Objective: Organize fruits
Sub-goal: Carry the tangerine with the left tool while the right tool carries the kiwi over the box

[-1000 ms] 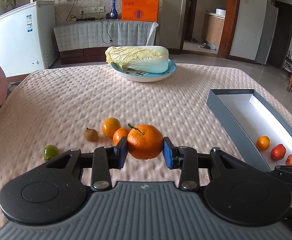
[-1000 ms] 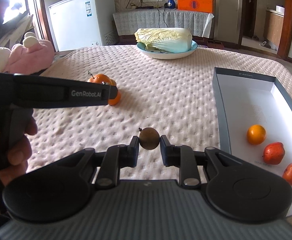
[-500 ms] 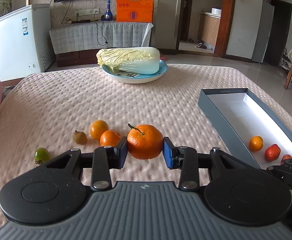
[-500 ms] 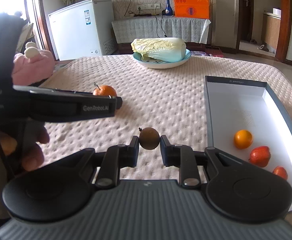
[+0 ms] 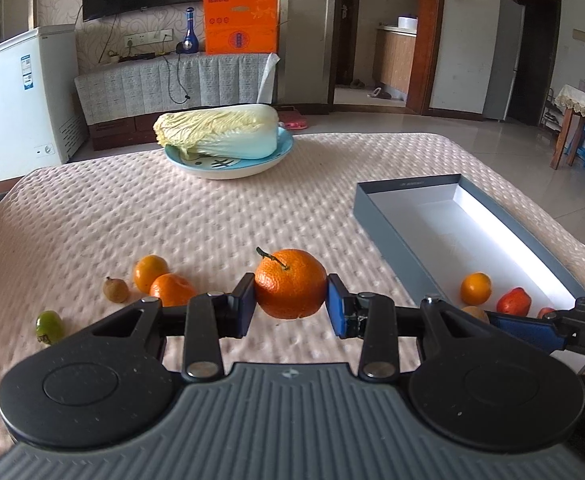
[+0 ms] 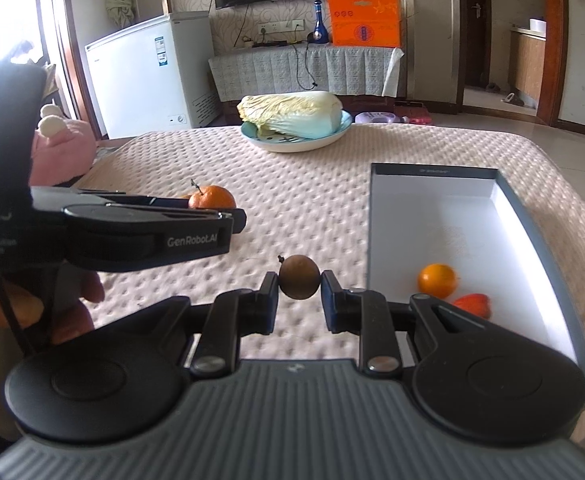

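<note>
Above tablecloth [image 5: 252, 216], left gripper [image 5: 291, 300] clamping mandarin [image 5: 291, 284]

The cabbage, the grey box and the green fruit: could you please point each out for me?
cabbage [image 5: 216, 132], left wrist view, on its leafy middle.
grey box [image 5: 388, 216], left wrist view, on its near left wall.
green fruit [image 5: 49, 326], left wrist view, on its centre.

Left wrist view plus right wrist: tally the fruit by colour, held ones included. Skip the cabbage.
Orange fruit: 4. A mandarin in the left gripper, two on the cloth, one in the box.
Red fruit: 2, both in the box.
Brown fruit: 2. One on the cloth, one in the right gripper.
Green fruit: 1, on the cloth.
Total: 9.
</note>
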Action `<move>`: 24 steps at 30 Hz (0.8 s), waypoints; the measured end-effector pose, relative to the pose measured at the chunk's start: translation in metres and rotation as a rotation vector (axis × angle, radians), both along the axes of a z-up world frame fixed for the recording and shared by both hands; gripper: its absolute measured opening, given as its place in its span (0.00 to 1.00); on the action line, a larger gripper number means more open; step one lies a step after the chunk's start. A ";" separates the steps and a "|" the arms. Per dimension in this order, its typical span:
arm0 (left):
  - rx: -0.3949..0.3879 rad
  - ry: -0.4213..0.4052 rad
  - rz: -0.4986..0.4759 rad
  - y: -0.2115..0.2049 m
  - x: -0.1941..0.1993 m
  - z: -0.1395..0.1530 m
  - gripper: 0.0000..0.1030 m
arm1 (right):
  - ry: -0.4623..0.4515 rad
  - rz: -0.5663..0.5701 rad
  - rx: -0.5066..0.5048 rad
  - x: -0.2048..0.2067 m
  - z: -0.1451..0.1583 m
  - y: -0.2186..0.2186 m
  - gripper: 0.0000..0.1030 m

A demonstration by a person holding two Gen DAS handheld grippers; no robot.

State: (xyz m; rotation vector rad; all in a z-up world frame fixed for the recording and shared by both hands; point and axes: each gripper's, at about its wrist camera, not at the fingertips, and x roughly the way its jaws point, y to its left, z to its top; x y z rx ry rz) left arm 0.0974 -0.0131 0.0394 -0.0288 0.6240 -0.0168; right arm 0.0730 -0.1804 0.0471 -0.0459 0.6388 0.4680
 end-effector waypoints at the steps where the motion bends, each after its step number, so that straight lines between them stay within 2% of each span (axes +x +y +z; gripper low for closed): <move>1: 0.002 -0.002 -0.007 -0.004 0.000 0.000 0.41 | -0.001 -0.006 0.000 0.001 0.000 -0.003 0.25; 12: 0.011 -0.026 -0.098 -0.051 0.007 0.002 0.42 | 0.011 -0.102 0.004 0.011 -0.002 -0.037 0.25; 24: -0.010 -0.006 -0.172 -0.101 0.027 -0.012 0.42 | 0.040 -0.156 -0.020 0.011 -0.012 -0.069 0.25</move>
